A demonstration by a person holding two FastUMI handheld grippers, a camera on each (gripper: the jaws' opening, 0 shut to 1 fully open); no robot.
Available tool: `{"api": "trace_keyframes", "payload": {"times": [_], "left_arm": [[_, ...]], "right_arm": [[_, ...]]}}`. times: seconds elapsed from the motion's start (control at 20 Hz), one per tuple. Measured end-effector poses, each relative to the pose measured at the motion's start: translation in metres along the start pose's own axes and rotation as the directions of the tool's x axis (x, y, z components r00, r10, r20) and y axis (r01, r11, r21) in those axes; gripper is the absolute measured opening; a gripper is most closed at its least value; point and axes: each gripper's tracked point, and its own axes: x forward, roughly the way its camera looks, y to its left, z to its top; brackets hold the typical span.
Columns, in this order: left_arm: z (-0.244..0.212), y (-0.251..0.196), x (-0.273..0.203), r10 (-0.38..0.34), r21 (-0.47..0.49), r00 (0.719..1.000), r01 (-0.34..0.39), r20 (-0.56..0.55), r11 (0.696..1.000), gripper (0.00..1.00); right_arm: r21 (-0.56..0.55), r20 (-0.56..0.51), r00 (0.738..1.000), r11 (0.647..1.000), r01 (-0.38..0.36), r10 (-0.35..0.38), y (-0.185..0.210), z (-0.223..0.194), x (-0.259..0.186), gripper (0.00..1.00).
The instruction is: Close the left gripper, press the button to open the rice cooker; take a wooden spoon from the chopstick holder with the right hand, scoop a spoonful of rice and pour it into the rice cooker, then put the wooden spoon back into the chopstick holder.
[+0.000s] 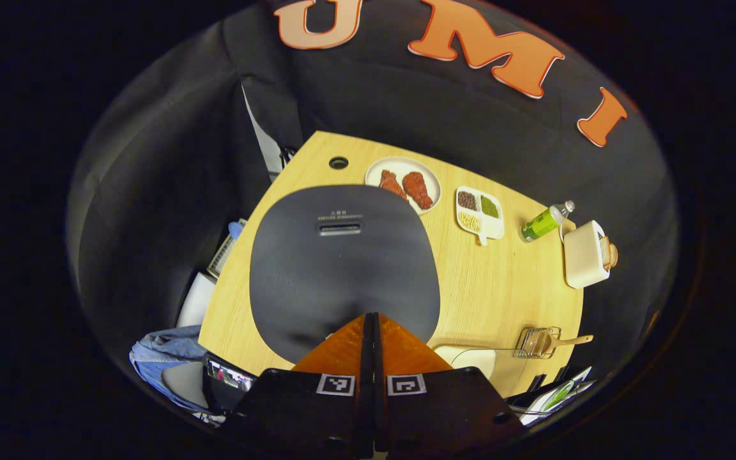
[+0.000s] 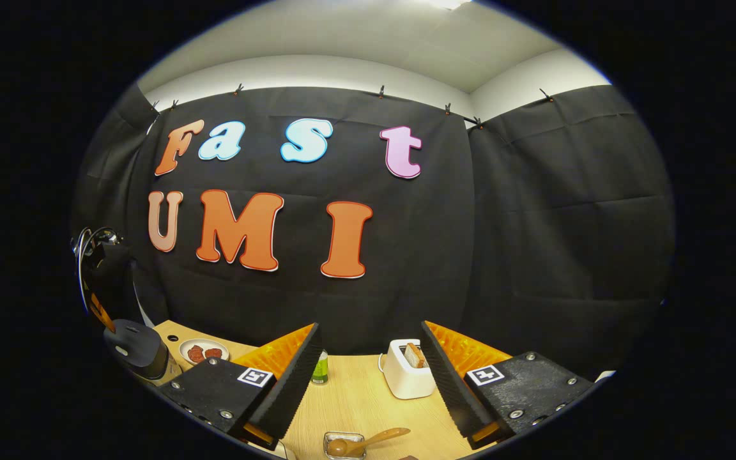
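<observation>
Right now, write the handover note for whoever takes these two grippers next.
Left gripper: shut, empty, poised above the front edge of the rice cooker, whose lid is down.
Right gripper: open, empty, held above the table, facing the booth wall.
The wooden spoon lies in the chopstick holder, below and between the right gripper's fingers, near the toaster.
Done: left gripper closed.
Left: press the button to open the cooker, take the spoon, scoop rice, pour it in, return the spoon.
</observation>
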Motion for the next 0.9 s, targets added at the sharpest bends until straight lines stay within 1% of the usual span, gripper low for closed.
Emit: {"api": "trace_keyframes", "payload": {"times": [0.15,0.3,0.35,0.4,0.45,0.5,0.55,0.6,0.65,0.7,0.75,0.8,0.85,0.9], "left_arm": [[-0.024,0.001,0.013,-0.019,-0.038,0.994,0.015,-0.106,0.999,0.05],[-0.035,0.012,0.035,-0.005,-0.051,0.986,-0.003,-0.165,0.999,0.05],[-0.030,0.010,0.032,-0.015,-0.059,0.989,0.007,-0.144,0.998,0.05],[-0.033,0.011,0.036,-0.020,-0.067,0.990,0.010,-0.143,0.998,0.09],[-0.037,0.011,0.038,-0.028,-0.071,0.989,0.018,-0.145,0.997,0.05],[-0.028,0.015,0.041,-0.031,-0.051,0.996,0.027,-0.089,0.998,0.05],[-0.031,0.013,0.039,-0.039,-0.055,0.993,0.034,-0.112,0.998,0.05],[-0.031,0.012,0.035,-0.039,-0.059,0.995,0.033,-0.094,0.998,0.05],[-0.034,0.010,0.035,-0.045,-0.066,0.993,0.038,-0.106,0.997,0.08],[-0.033,0.010,0.033,-0.051,-0.067,0.994,0.044,-0.095,0.997,0.05],[-0.031,0.009,0.032,-0.056,-0.066,0.995,0.051,-0.076,0.997,0.05],[-0.030,0.010,0.029,-0.063,-0.061,0.997,0.060,-0.050,0.996,0.08],[-0.030,0.010,0.026,-0.063,-0.061,0.997,0.061,-0.035,0.996,0.05],[-0.024,0.010,0.017,-0.062,-0.049,0.998,0.062,0.012,0.997,0.05]], "right_arm": [[-0.007,-0.034,0.999,1.000,0.030,-0.030,-0.005,-0.014,-0.006,0.95],[-0.018,-0.058,0.997,0.998,0.058,-0.059,-0.009,-0.023,-0.013,0.95],[-0.020,-0.069,0.995,0.998,0.066,-0.068,-0.011,-0.026,-0.014,0.95],[-0.021,-0.077,0.994,0.997,0.074,-0.075,-0.011,-0.028,-0.016,0.95],[-0.022,-0.080,0.993,0.996,0.083,-0.084,-0.013,-0.030,-0.018,0.95],[-0.021,-0.083,0.992,0.996,0.090,-0.092,-0.013,-0.032,-0.019,0.95],[-0.016,-0.090,0.991,0.995,0.095,-0.096,-0.014,-0.034,-0.019,0.95],[-0.005,-0.094,0.991,0.996,0.093,-0.093,-0.014,-0.036,-0.018,0.95],[0.006,-0.099,0.992,0.997,0.082,-0.081,-0.012,-0.036,-0.018,0.95],[0.011,-0.104,0.992,0.997,0.072,-0.071,-0.010,-0.036,-0.017,0.95],[0.011,-0.108,0.992,0.998,0.068,-0.066,-0.012,-0.038,-0.016,0.94],[0.007,-0.116,0.991,0.998,0.066,-0.065,-0.015,-0.040,-0.013,0.94],[0.005,-0.126,0.990,0.998,0.067,-0.066,-0.018,-0.043,-0.012,0.95],[0.008,-0.139,0.988,0.998,0.065,-0.063,-0.020,-0.046,-0.010,0.95]]}}
